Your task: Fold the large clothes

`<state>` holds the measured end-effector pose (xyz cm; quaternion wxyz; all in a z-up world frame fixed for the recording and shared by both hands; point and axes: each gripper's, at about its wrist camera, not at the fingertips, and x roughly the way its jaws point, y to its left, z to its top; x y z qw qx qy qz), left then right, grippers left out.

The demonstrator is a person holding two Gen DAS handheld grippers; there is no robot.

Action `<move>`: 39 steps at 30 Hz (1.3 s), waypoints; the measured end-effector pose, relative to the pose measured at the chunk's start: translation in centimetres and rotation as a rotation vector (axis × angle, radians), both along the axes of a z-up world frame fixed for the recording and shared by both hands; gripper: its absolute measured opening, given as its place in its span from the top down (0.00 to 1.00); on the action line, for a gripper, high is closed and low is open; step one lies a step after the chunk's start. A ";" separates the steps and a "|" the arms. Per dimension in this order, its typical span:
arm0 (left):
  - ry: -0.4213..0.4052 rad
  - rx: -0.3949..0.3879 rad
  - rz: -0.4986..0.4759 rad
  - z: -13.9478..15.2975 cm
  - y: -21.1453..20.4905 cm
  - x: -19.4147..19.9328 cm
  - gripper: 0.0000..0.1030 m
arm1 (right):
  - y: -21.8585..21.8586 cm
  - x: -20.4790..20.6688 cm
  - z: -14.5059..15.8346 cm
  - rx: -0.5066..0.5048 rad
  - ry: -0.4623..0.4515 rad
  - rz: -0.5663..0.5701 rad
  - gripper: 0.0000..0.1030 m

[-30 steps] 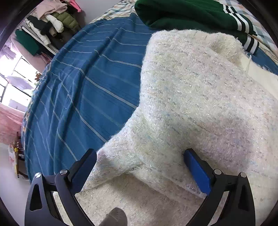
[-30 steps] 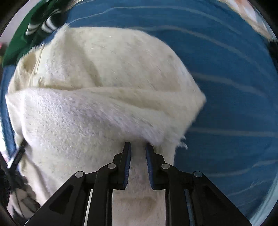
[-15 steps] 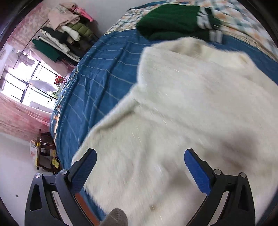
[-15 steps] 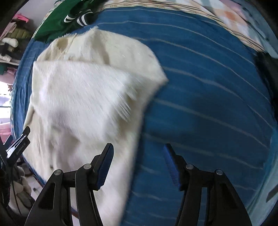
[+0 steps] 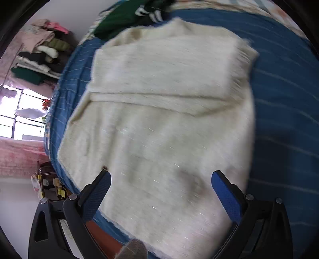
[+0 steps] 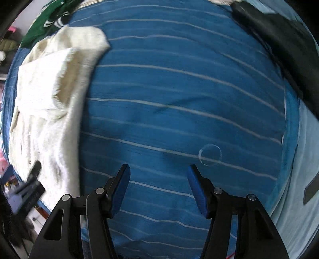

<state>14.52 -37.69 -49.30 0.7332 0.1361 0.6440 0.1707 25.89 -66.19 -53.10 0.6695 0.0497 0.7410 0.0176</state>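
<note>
Across the middle of the left wrist view lies the cream fuzzy sweater [image 5: 159, 111], spread on a blue striped bedspread [image 5: 283, 83] with one fold already laid over: a flap covers the upper half and its edge runs as a crease across the centre of the frame. The left gripper [image 5: 160, 179] hangs over the lower part of the sweater with its blue pads wide apart, holding nothing. A green garment with white stripes [image 5: 127, 18] sits at the top edge just beyond the sweater, and a pile of clothes [image 5: 39, 53] is stacked in the upper left by a bright window. Pretty blurry frame overall, so fine detail is a guess.

Right wrist view: the right gripper [image 6: 158, 179] is also spread open and empty, sitting over bare bedspread in the lower centre. The sweater takes up the left side of the frame, well off from the pads, with its folded flap showing a frayed edge. A dark garment [image 6: 279, 39] lies in the upper right.

My read: one fold is down and both grippers are between grabs. Next move probably needs each one to clamp a corner or edge of the unfolded lower portion and bring it up over the flap, keeping the edges lined up since this fluffy knit will likely slump.
</note>
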 end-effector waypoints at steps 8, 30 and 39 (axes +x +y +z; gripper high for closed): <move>0.065 0.115 -0.153 -2.6 -4.6 -4.3 0.00 | -1.7 -0.6 -1.8 0.006 0.027 -0.061 0.40; 0.102 0.379 -0.375 -9.1 -7.7 -9.2 0.00 | -1.6 1.8 -3.7 0.018 0.054 -0.060 0.39; -0.015 0.254 -0.216 -4.8 -1.5 -7.5 0.78 | 0.8 5.4 -5.5 0.382 -0.005 -0.042 0.16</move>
